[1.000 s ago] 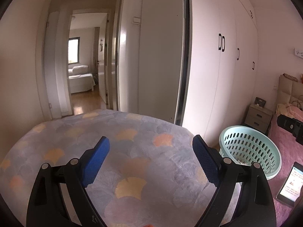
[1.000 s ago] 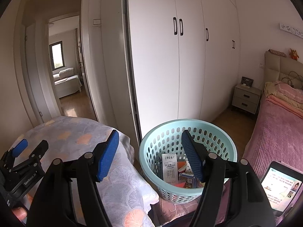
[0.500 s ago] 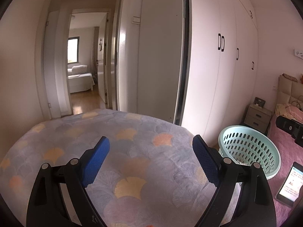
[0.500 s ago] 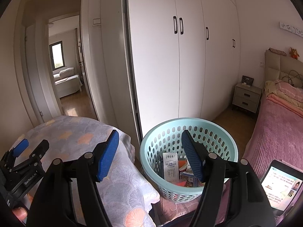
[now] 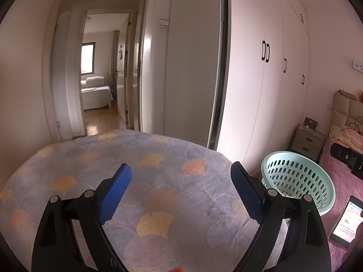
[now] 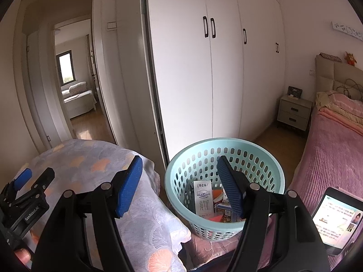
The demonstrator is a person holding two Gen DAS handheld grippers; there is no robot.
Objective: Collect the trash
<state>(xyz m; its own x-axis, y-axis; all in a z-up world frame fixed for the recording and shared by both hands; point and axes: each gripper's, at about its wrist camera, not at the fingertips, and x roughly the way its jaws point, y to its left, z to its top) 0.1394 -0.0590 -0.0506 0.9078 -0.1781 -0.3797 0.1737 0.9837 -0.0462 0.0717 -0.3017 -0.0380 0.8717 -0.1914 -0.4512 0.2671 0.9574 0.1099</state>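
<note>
nothing has moved since the earlier frame: i hold both the left gripper [image 5: 180, 176] and right gripper [image 6: 179, 172] open and empty, the mint basket [image 6: 177, 181] just beyond my right one and nearer to it, with an upright milk carton [image 6: 203, 198] and crumpled wrappers [image 6: 223, 210] inside the basket.

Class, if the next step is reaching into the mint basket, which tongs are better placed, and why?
Right. The right tongs stand open, pointing at the mint basket; the left tongs face the patterned cloth.
</note>
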